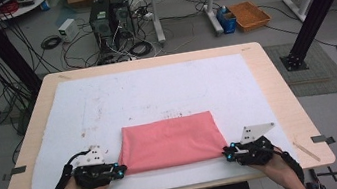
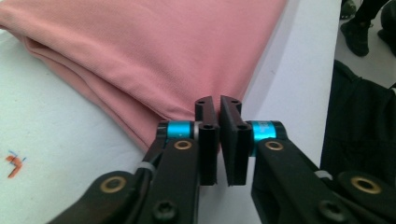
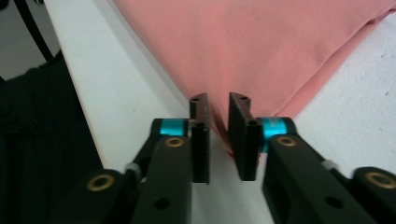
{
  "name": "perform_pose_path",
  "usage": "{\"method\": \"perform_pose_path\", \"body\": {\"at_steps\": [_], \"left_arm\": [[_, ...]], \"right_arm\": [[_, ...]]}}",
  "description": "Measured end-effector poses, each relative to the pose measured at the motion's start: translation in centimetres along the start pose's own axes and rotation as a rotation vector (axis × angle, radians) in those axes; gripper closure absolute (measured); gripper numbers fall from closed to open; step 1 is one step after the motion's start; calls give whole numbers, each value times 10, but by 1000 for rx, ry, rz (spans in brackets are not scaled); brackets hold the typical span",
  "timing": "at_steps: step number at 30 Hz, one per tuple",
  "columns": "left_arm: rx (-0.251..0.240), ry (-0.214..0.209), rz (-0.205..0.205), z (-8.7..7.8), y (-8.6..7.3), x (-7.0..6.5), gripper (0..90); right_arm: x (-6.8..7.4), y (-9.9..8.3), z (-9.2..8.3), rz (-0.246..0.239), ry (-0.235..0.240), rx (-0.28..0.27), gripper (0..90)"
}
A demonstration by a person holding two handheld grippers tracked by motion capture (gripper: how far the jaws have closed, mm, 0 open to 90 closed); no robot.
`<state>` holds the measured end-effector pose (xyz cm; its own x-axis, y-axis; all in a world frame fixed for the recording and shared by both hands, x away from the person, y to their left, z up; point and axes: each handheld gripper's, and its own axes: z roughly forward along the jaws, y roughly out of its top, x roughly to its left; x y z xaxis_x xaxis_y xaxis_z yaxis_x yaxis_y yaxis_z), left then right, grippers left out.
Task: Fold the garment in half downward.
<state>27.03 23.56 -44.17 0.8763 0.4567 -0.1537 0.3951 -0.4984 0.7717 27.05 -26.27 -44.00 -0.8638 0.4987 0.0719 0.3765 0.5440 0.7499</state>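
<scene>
A folded pink cloth (image 1: 168, 142) lies flat on the white mat (image 1: 156, 91), near the table's front edge. My left gripper (image 1: 123, 168) sits at the cloth's near left corner. In the left gripper view its jaws (image 2: 218, 105) stand almost together, and the pink cloth (image 2: 154, 56) narrows to a corner pinched between them. My right gripper (image 1: 225, 151) is at the near right corner. In the right gripper view that gripper (image 3: 218, 100) has a clear gap between its pads; the tip of the pink cloth (image 3: 261, 46) lies in the gap and the pads do not press on it.
The mat covers most of the wooden table (image 1: 277, 93), leaving bare strips at its edges. A thin wooden stick (image 1: 306, 150) lies at the near right corner. Beyond the table, computers (image 1: 109, 17), cables and an orange tray (image 1: 249, 15) sit on the floor.
</scene>
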Motion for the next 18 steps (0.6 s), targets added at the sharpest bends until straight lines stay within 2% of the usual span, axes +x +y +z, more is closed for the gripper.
{"method": "perform_pose_path", "body": {"at_steps": [3, 5, 7, 8, 11, 14, 18], "left_arm": [[-35, 25, -9, -8, -1, -1, 719], [-60, 48, -22, -13, -3, -1, 610], [-84, 82, -44, -16, -4, 0, 507], [-90, 97, -52, -17, -4, 1, 455], [-106, 129, -66, -19, -4, 1, 355], [-113, 150, -73, -20, -3, 0, 281], [-114, 167, -68, -23, 0, -1, 245]], "right_arm": [[0, -1, -4, 15, -16, -27, 621], [-1, -1, -8, 23, -37, -48, 517], [-1, -1, -10, 29, -69, -71, 385], [-2, -1, -11, 32, -96, -84, 338], [-3, 0, -12, 44, -135, -114, 229], [-5, 2, -14, 48, -157, -131, 206], [-7, 5, -18, 52, -167, -148, 203]]}}
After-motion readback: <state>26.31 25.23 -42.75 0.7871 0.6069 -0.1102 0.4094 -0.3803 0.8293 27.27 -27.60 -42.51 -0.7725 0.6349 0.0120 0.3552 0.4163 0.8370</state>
